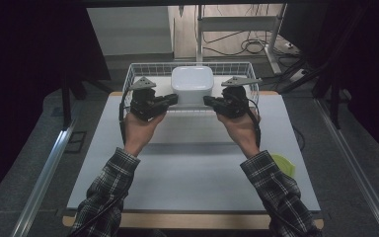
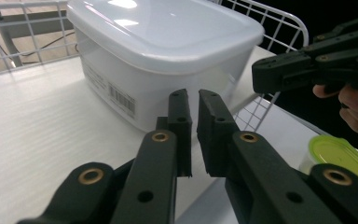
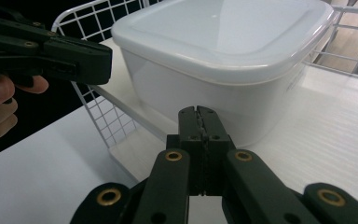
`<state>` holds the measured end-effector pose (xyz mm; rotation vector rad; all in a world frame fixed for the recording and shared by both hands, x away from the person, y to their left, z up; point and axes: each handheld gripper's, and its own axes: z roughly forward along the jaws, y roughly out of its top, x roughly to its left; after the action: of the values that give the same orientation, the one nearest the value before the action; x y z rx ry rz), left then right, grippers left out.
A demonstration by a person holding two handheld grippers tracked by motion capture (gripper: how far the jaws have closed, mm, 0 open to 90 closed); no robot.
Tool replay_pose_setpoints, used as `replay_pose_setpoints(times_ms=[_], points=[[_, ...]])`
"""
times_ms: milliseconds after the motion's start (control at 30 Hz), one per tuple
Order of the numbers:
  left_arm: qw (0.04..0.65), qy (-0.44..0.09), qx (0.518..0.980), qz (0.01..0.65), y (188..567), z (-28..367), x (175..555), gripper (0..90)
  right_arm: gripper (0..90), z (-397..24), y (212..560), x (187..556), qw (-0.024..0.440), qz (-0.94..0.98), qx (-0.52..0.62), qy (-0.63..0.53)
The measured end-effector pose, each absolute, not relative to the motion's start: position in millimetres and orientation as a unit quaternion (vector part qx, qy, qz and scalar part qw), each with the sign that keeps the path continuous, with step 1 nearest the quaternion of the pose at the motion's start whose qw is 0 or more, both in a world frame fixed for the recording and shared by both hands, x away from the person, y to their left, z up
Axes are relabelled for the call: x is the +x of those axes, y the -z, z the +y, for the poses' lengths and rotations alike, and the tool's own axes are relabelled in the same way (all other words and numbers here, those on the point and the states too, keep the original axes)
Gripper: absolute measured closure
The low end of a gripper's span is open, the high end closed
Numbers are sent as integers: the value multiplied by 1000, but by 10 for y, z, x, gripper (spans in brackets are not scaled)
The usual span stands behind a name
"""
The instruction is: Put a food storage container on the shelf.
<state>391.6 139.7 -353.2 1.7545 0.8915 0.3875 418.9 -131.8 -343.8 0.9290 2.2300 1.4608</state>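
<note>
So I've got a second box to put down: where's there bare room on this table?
The white tabletop lies bare between the wire basket and its near edge. The green lid sits at its right edge. The basket is crowded: the white box fills its middle.

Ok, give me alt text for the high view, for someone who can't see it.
Two hand-held black grippers, left gripper and right gripper, point inward at a white lidded plastic box in a white wire basket on a white table.
</note>
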Motion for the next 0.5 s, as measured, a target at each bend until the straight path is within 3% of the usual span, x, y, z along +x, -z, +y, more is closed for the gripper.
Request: replay_pose_setpoints(times_ms=[300, 500], points=[[519, -180, 756, 356, 3590, 1436, 3671, 604, 657, -1454, 3518, 3991, 153, 778, 318, -519], [509, -184, 761, 356, 3716, 1486, 3526, 520, 576, -1517, 3608, 3897, 151, 781, 318, -516]])
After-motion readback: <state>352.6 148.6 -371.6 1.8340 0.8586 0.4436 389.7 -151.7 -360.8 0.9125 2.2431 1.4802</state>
